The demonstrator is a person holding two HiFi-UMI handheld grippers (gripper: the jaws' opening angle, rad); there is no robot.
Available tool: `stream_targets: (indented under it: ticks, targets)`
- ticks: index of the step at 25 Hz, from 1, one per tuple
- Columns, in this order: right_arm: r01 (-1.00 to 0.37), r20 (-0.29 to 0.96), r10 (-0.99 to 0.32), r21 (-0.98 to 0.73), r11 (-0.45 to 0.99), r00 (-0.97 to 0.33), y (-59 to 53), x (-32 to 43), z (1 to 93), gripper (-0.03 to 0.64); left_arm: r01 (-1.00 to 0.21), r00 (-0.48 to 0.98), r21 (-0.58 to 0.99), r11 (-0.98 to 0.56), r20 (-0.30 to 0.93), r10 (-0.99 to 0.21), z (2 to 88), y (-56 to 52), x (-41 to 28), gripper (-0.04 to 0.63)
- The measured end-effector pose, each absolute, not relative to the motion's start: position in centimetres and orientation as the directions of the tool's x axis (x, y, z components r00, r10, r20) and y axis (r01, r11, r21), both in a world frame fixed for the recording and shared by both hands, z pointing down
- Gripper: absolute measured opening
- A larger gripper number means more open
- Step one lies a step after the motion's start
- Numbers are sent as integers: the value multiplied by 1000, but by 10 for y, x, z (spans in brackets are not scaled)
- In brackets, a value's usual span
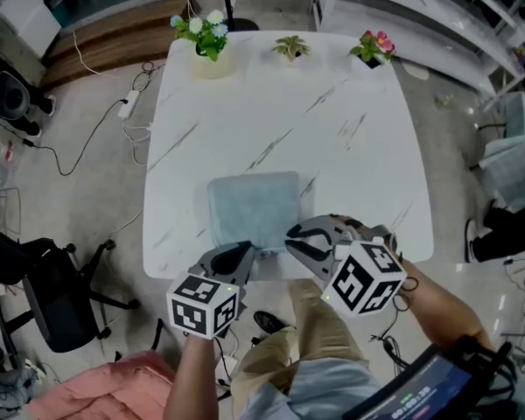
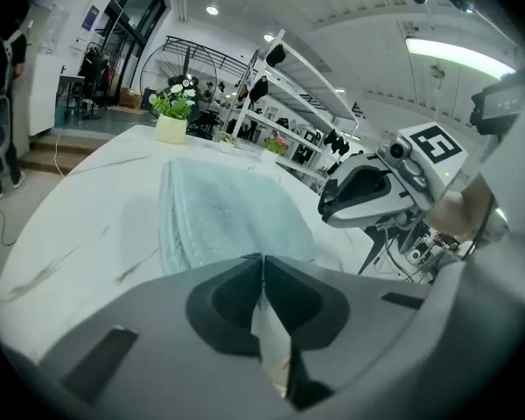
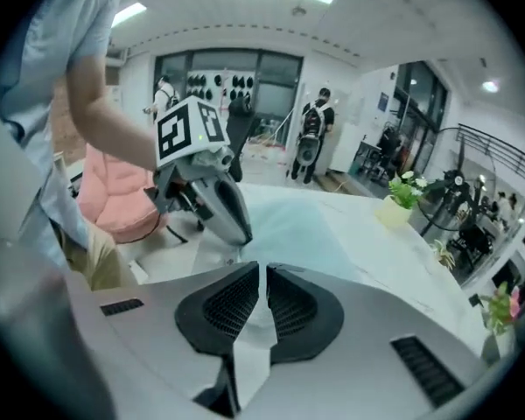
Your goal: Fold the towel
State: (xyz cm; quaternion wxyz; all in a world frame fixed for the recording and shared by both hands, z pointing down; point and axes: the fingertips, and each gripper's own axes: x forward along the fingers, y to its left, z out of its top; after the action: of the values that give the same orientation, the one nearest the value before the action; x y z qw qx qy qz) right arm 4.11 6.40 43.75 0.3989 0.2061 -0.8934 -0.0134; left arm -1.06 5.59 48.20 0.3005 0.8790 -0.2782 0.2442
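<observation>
1. Left hand-held gripper [image 1: 248, 252], jaws pressed together, has its tips at the 6 o'clock edge of the towel [image 1: 254, 208]. Whether cloth is pinched between them cannot be told.
2. Right hand-held gripper [image 1: 290, 234], jaws only a narrow slit apart, sits at the towel's 5 o'clock corner, just beside the left one. A pinch on the cloth cannot be confirmed there either.
3. Pale blue and roughly square, the towel lies flat on the white marbled counter [image 1: 350, 138], toward its 6 o'clock edge. The left gripper view shows stacked layers along the towel's 9 o'clock side.
4. Three potted plants [image 1: 290, 48] line the counter's 12 o'clock edge, well apart from the towel.
5. On the floor [image 1: 96, 182], a black chair [image 1: 48, 296] stands at 8 o'clock off the counter and a pink cushion [image 1: 96, 392] lies at 7 o'clock.
</observation>
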Motion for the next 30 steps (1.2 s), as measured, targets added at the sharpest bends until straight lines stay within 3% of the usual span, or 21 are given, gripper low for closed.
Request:
stream_targets:
  ticks: [6,12,16,19,22,25,30]
  targets:
    - [-352,782,-368,204,913,-502,70,48,493,34,-609,740,394,-688,594,-316,485,55,-16,9]
    - [-411,786,-328,104,906,-524,66,47,501,28,-621,709,354,-699,635,-308,495,50,-14,9]
    - [-557,757,-400,57,828,-517,72,76,482,32,-639,705,343,-689,619,-346,481,55,-32,9]
    - [-738,712,-511,-14,675,-481,84,110,467,32,-684,667,278,-675,614,-422,460,69,-70,9]
    - [-872,627,-659,-66,485,-415,98,139,432,32,-744,643,263,-614,532,-551,413,83,-111,9]
    - [-938,511,-794,-78,338,-328,105,159,385,32,-785,618,231,-575,366,-696,344,85,-130,9]
    - [-956,281,-916,-28,292,-288,116,142,276,18,-818,575,111,-564,158,-803,231,94,-121,9]
